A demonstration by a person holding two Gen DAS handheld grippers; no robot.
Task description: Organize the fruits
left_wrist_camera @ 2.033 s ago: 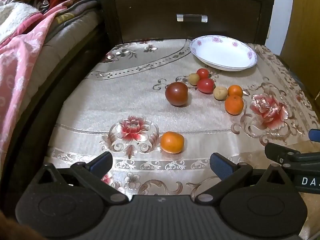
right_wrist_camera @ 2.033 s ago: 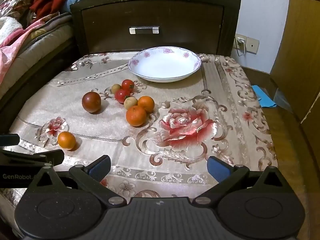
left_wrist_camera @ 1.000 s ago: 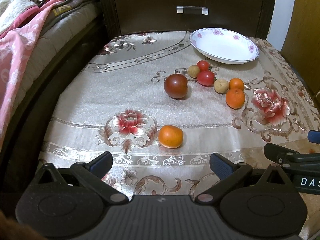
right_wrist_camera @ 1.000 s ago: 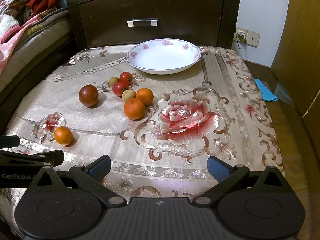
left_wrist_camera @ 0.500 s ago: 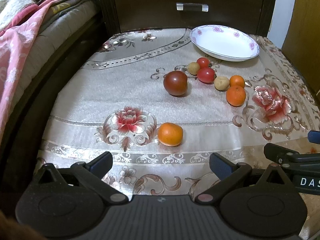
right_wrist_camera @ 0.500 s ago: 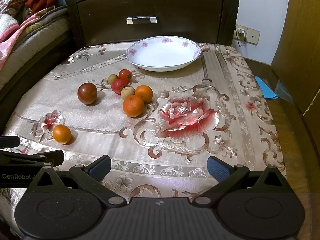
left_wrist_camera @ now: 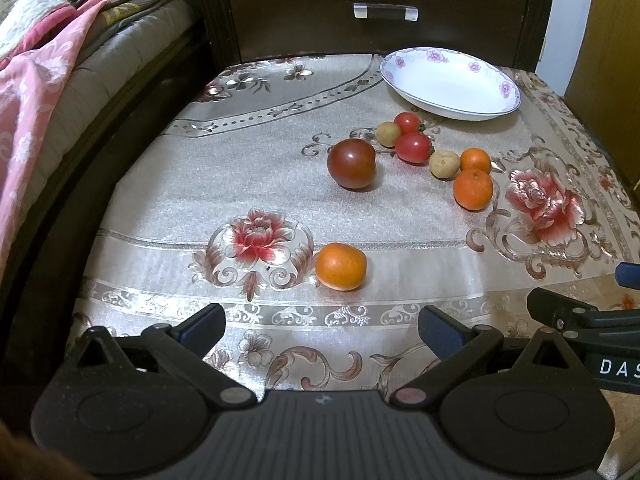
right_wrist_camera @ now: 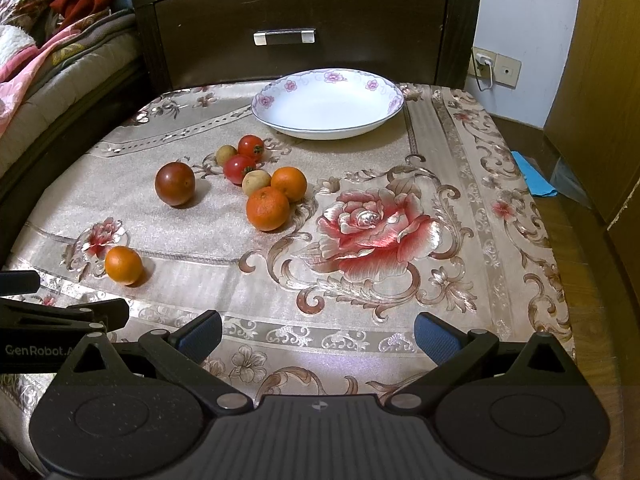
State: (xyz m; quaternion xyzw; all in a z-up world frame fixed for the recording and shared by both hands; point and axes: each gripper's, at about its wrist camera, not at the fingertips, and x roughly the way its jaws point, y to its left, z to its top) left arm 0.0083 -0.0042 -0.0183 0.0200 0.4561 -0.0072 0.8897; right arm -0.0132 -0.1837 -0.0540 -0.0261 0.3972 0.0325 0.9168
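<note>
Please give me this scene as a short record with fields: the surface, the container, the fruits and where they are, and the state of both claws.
surface: table with flowered cloth
container: white plate, nothing in it, at far edge
lone fruit: orange, nearest left claw
dark fruit: dark red tomato, apart from the cluster
cluster: two cherry tomatoes, two small tan fruits, two oranges, before the plate
left claw: open, holding nothing
right claw: open, holding nothing
</note>
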